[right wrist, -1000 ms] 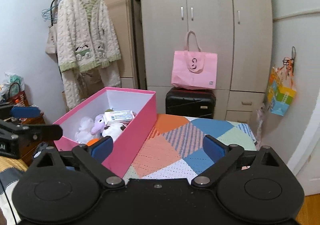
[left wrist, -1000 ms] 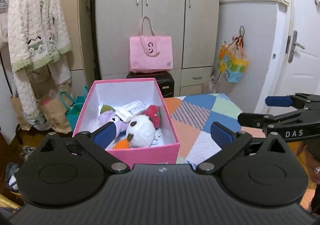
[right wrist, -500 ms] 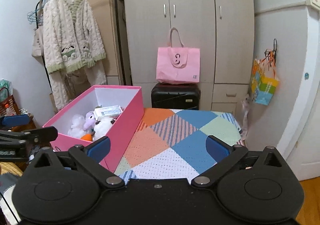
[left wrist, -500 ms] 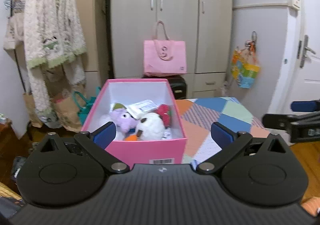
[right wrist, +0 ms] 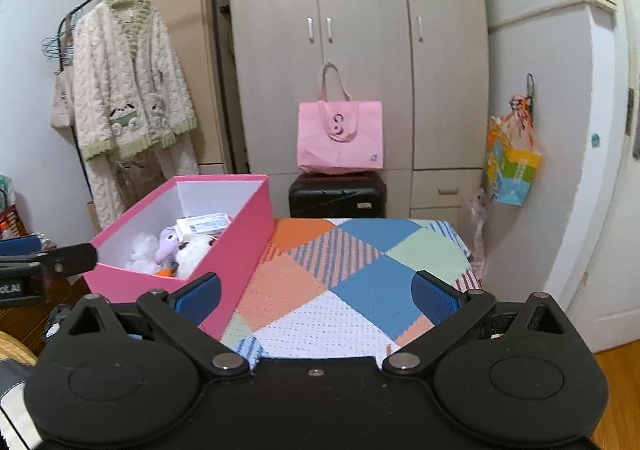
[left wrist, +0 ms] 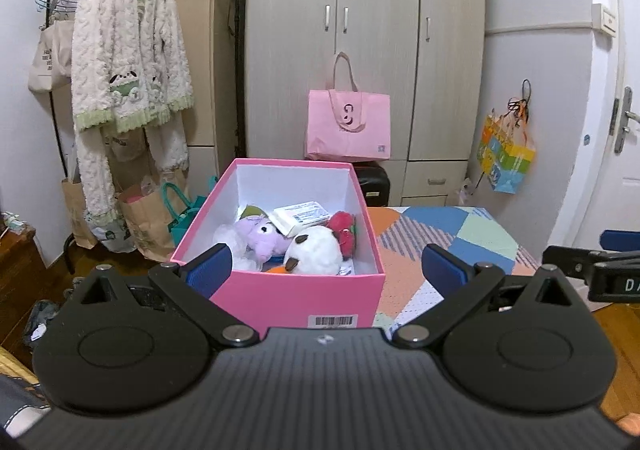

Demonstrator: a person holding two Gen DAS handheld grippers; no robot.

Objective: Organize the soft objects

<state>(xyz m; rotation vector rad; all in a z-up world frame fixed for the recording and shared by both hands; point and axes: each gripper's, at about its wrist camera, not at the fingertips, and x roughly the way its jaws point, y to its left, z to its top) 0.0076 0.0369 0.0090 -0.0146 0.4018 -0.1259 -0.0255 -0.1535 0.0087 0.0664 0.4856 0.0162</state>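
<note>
- While the soft toys sit heaped in the pink box (left wrist: 280, 290) at the left edge of the patchwork blanket (right wrist: 360, 282), we hold both tongs wide apart and empty, short of the box.
- Inside we see a white plush (left wrist: 316, 252), a purple plush (left wrist: 262, 238), a red plush (left wrist: 344, 228) and a flat white packet (left wrist: 302, 214) lying across them.
- Our left gripper (left wrist: 326, 270) faces the box's near wall; we judge that a low reach could strike that wall and push the light box toward the blanket's edge.
- A grab at the heap could catch two toys together, or flip the packet out.
- Our right gripper (right wrist: 316, 296) hangs over the bare blanket, just beside the box; if both reach in together, the fingers could collide.
- Further out stand a black suitcase (right wrist: 338, 195) with a pink tote bag (right wrist: 340, 137) on it, a wardrobe (left wrist: 360, 29), and a fluffy robe (left wrist: 128, 49) on a rack.
- None of these blocks the way in; the box wall is the only obstacle.
</note>
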